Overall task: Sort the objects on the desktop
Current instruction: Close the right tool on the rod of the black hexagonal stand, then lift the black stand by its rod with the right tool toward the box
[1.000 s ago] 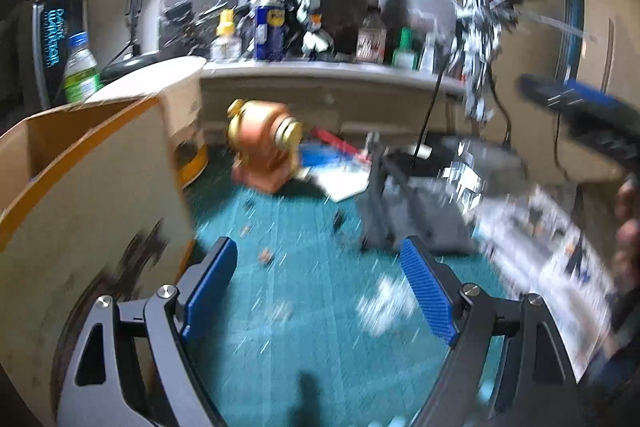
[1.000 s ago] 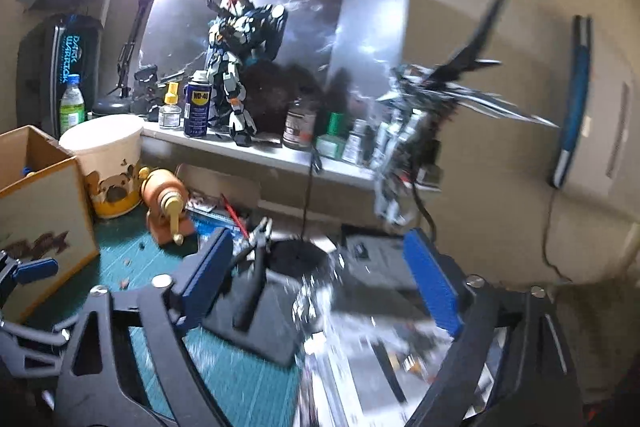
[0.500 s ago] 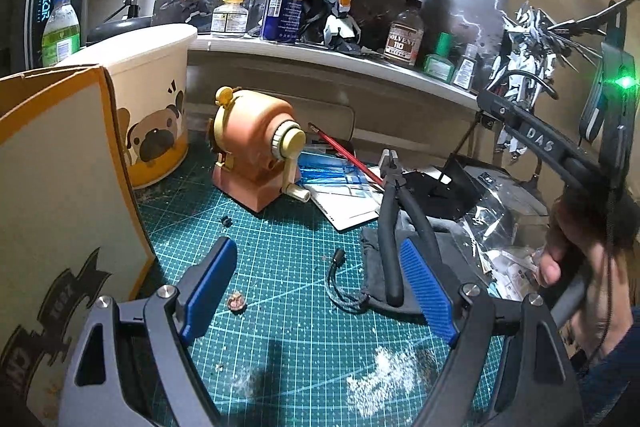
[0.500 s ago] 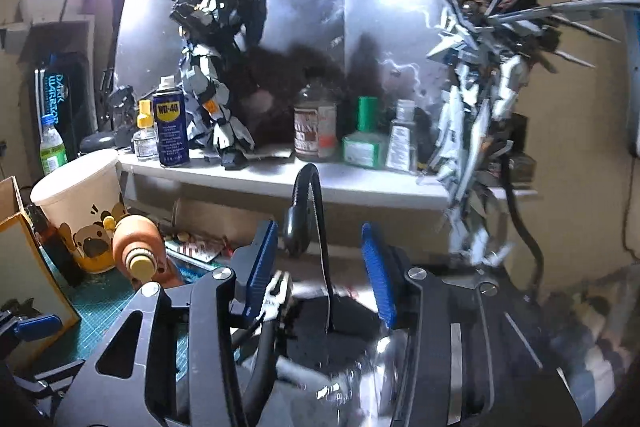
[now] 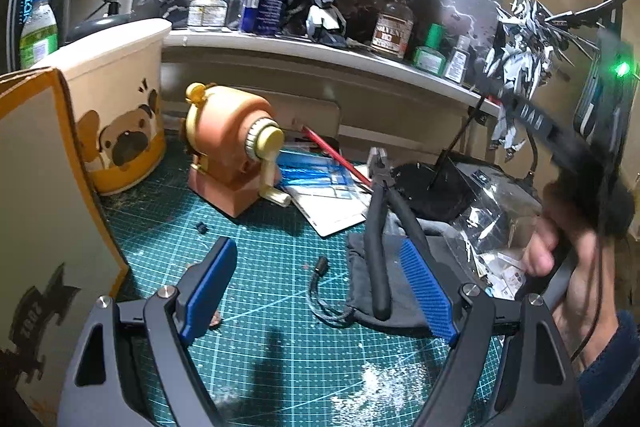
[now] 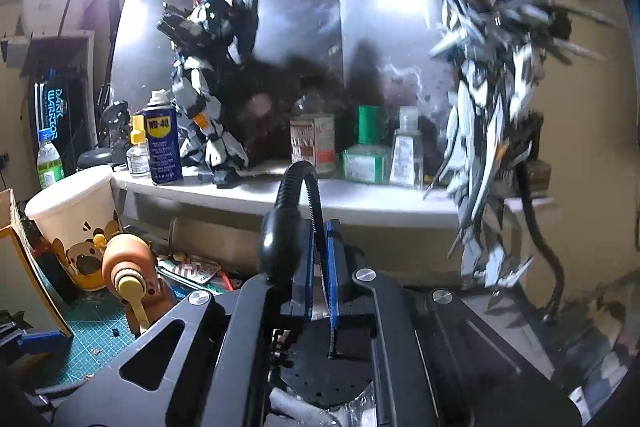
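- Left gripper [image 5: 316, 291] points down at a slant over the green cutting mat [image 5: 280, 347]; fingers spread wide, nothing between the blue pads.
- Right gripper [image 6: 320, 267] points nearly level toward the shelf [image 6: 360, 201]. Its blue pads are pressed together on the thin black gooseneck stem [image 6: 318, 219] that rises between them and bends over to a dark bulb head [image 6: 280, 239] on the left.
- In the left view the person's right hand [image 5: 560, 259] is wrapped around the right gripper's handle at the far right edge; motion blur there.
- Black cutting pliers [image 5: 384, 227] lie on a grey pouch [image 5: 384, 279], tips toward the shelf, handles reaching down to just beside the left gripper's right pad.
- Pouch cord [image 5: 320, 291] trails onto the mat between the left gripper's pads.
- Orange pencil sharpener [image 5: 236, 159] stands beyond the left pad; pug-print tub [image 5: 120, 107] and cardboard box [image 5: 48, 207] wall in the left side.
- Open mat lies straight ahead of the left gripper; right side is crowded by a clear plastic bag [image 5: 492, 223] and a black round base [image 5: 432, 187].
- White robot model [image 6: 492, 131] hangs close to the right of the pinched stem.
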The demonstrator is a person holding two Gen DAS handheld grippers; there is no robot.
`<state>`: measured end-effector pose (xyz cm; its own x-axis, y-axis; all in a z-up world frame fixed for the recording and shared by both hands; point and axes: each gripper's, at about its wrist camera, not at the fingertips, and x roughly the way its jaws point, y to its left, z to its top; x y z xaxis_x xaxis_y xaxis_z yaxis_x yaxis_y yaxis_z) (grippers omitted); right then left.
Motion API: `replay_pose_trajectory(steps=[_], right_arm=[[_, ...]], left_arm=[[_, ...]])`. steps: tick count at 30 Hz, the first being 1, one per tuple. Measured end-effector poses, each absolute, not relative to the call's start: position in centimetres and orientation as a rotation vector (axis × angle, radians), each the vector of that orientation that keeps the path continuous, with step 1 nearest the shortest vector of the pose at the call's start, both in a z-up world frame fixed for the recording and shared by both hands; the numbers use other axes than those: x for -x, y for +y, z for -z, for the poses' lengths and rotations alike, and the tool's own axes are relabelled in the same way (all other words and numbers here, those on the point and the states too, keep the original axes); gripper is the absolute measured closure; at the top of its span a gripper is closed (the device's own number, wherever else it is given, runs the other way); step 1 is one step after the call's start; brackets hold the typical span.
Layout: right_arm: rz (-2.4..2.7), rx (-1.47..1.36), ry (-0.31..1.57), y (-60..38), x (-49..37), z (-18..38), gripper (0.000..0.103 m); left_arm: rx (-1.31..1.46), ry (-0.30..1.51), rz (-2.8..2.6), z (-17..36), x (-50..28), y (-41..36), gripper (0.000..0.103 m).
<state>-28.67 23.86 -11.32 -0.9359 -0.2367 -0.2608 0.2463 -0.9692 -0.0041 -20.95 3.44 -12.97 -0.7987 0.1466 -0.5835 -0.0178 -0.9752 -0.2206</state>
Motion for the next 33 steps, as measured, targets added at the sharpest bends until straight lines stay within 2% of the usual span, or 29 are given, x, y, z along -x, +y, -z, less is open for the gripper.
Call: replay_pose_trajectory(steps=[4, 9, 12, 13, 14, 15, 16, 17, 24, 29, 31, 33], right_arm=[[2.853, -0.368, 0.068, 23.6, 28.3, 9.5, 0.097], [2.795, -0.311, -0.054, 24.1, 26.0, 5.6, 0.098], [2.727, -0.285, -0.039, 23.7, 23.5, 3.2, 0.098], [2.7, -0.27, -0.027, 23.5, 22.5, 2.6, 0.098], [2.673, -0.257, -0.014, 23.3, 21.4, 1.9, 0.098], [2.644, -0.253, 0.004, 23.1, 20.4, 1.4, 0.098], [2.609, -0.252, 0.016, 22.8, 19.4, 1.0, 0.098], [2.577, -0.249, 0.027, 22.6, 18.5, 0.6, 0.098], [2.529, -0.147, 0.179, 21.0, 14.4, -1.2, 0.098], [2.47, -0.148, 0.182, 20.2, 13.1, -2.7, 0.098], [2.437, -0.157, 0.188, 19.3, 12.4, -3.5, 0.098], [2.406, -0.141, 0.187, 18.1, 11.4, -4.8, 0.098]], left_arm=[[0.953, -0.357, -2.859, 12.9, 21.0, 3.6, 0.018], [0.874, -0.426, -2.797, 12.6, 20.5, 3.5, 0.016], [0.84, -0.508, -2.737, 12.4, 20.1, 3.1, 0.018], [0.849, -0.535, -2.708, 12.4, 20.2, 3.1, 0.029], [0.888, -0.568, -2.667, 12.4, 20.4, 3.0, 0.047], [0.921, -0.59, -2.639, 12.5, 20.7, 3.0, 0.055], [0.938, -0.6, -2.613, 12.4, 20.7, 3.1, 0.07], [0.953, -0.609, -2.586, 12.4, 20.7, 3.2, 0.073], [0.85, -0.513, -2.538, 9.0, 16.3, 4.4, 0.071], [0.855, -0.367, -2.667, 5.5, 13.1, 4.5, 0.07], [0.864, -0.361, -2.696, 4.3, 12.4, 3.8, 0.069], [0.859, -0.39, -2.715, 2.9, 11.2, 2.6, 0.057]])
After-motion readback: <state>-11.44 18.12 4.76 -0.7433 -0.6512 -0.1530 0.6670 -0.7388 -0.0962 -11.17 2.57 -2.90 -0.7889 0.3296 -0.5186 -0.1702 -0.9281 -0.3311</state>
